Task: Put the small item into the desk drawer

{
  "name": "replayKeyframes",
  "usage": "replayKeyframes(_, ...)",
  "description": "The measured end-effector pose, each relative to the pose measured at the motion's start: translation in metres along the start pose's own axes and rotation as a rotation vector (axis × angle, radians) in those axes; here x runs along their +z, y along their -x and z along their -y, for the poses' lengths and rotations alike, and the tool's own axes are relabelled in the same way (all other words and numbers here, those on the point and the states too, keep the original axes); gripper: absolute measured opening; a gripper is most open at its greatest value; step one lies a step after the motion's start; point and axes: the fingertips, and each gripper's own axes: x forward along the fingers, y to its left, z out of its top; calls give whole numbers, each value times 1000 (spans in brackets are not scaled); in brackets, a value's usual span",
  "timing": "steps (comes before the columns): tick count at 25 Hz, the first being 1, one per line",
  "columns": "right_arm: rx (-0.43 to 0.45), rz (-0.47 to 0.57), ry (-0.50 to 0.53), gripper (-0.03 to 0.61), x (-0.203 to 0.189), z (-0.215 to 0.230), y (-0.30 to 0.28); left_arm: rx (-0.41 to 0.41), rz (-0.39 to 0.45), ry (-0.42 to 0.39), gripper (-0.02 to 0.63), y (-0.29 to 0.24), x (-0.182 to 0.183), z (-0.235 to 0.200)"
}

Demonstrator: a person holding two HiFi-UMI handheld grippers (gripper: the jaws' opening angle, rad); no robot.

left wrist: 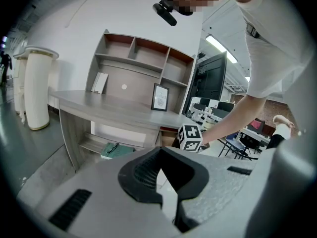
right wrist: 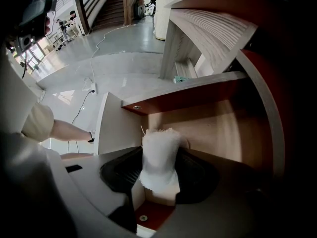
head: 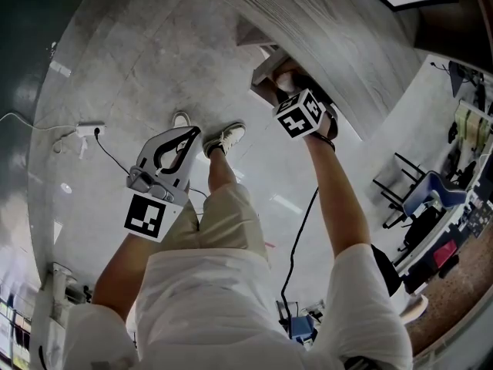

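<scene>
A: Go left to right, quickly. What's at the far left of the head view?
B: A power strip (head: 88,129) with its cable lies on the floor (head: 139,60) at mid left.
A: And the left tool?
B: The left tool (head: 192,133) is left of centre, over the floor and tipped a little down. In the left gripper view its tips are pressed together with nothing in them. It's well apart from the drawer.
A: What's in the middle?
B: The person's legs. One shoe (head: 225,139) is on the floor, just right of the left tool.
A: And right of that?
B: The right arm reaches toward the upper middle, with its marker cube (head: 300,114) facing the camera. Just above the cube is the open drawer (head: 262,74), under the bench (head: 339,37) that runs across the upper right.
A: What state is the right tool in?
B: In the right gripper view the right tool (right wrist: 161,150) is spread wide and points down into the drawer.
A: Where's the small item?
B: The small item (right wrist: 159,157) is white, crumpled-looking and blurred. It stands upright in the gap between the pads (right wrist: 125,175), at centre frame. Its sides sit just beside both pads, but I don't see it being pinched. The drawer's pale wood inside is behind and to the right of it, and the red-brown drawer edge crosses above it. I can't tell whether it touches the drawer bottom.
</scene>
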Motion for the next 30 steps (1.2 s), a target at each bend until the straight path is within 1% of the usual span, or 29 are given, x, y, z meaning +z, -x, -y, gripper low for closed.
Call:
replayKeyframes(6,5,9,-6,207,-2,0,4,-5,0,4,6,-3,1,2)
replayKeyframes(13,-16,26,-21,212,-1,6,13,-19,10,-4,6,-7,7,5)
replayKeyframes(17,-25,40,-34,213,-1,4,19,-37,5,-27,6,-6,8,7)
replayKeyframes(21,-48,44,-19,219,-2,3,25,-50,8,-37,6,-7,14,9)
replayKeyframes(26,-70,65,-58,222,-1,0,38,-71,15,-55,6,-2,20,12)
replayKeyframes(30,-84,64,-42,222,-3,-9,53,-92,25,-68,6,3,27,18)
